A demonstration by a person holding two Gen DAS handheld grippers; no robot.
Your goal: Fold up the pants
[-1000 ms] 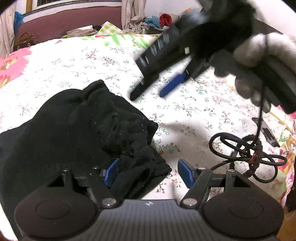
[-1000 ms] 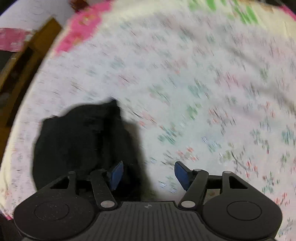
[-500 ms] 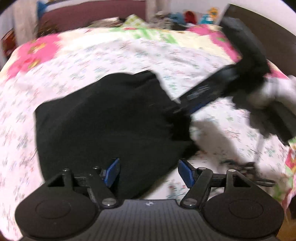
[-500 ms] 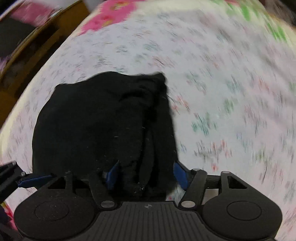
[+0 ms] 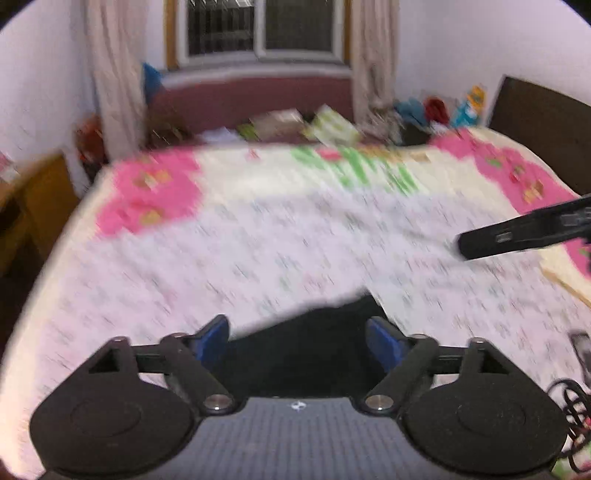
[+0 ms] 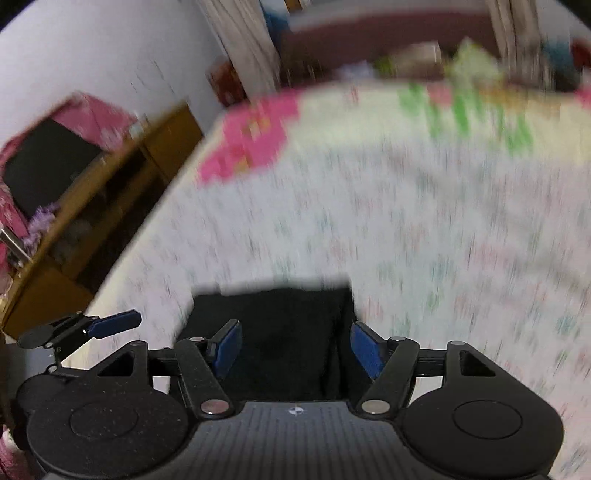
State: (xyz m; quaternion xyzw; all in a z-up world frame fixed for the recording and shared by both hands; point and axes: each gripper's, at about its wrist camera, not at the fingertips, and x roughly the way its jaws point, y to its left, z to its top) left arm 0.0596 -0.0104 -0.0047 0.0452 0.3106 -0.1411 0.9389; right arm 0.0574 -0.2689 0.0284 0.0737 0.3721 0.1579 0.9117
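The black pants (image 5: 306, 347) lie folded in a compact bundle on the flowered bedsheet (image 5: 295, 243), low in both views; they also show in the right wrist view (image 6: 284, 332). My left gripper (image 5: 297, 343) is open and empty, raised above the near part of the pants. My right gripper (image 6: 295, 347) is open and empty, also above the pants. The right gripper shows in the left wrist view (image 5: 524, 236) at the right, and the left gripper shows in the right wrist view (image 6: 88, 328) at the lower left. Both views are blurred by motion.
A wooden cabinet (image 6: 92, 206) stands left of the bed. A dark headboard (image 5: 546, 125) is at the right. Clutter (image 5: 332, 125) lies along the far bed edge under a window (image 5: 258, 29). A black cable (image 5: 572, 402) lies on the sheet at the right.
Both grippers have lifted and tilted up away from the pants, so the room and far bed edge now fill the views. The pants have slid low in both frames. Both jaws stay open.
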